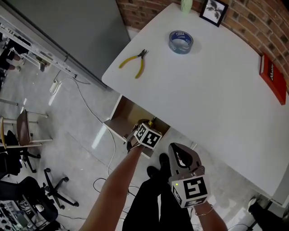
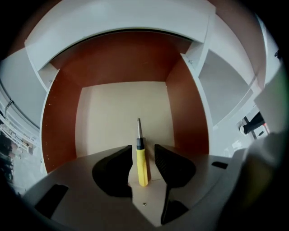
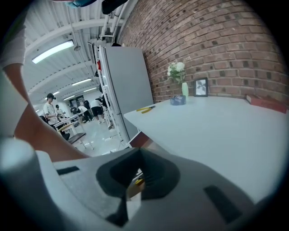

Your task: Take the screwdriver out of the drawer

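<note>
Inside drawer (image 2: 63, 113) under counter (image 1: 203, 90): yellow screwdriver (image 2: 141, 163) between parted jaws of left gripper (image 2: 143, 148); right gripper (image 3: 139, 153) jaws closed, empty

The white desk (image 1: 216, 90) carries yellow pliers (image 1: 135, 62) near its left corner, a roll of blue tape (image 1: 181, 41) farther back, a black frame (image 1: 213, 11) and a green vase (image 1: 186, 4) at the brick wall, and a red book (image 1: 273, 77) at the right edge. Below it, the open drawer (image 2: 108, 117) holds a yellow screwdriver (image 2: 141, 155) flat on its pale bottom. A cable (image 1: 90, 113) trails over the grey floor (image 1: 67, 149).
</note>
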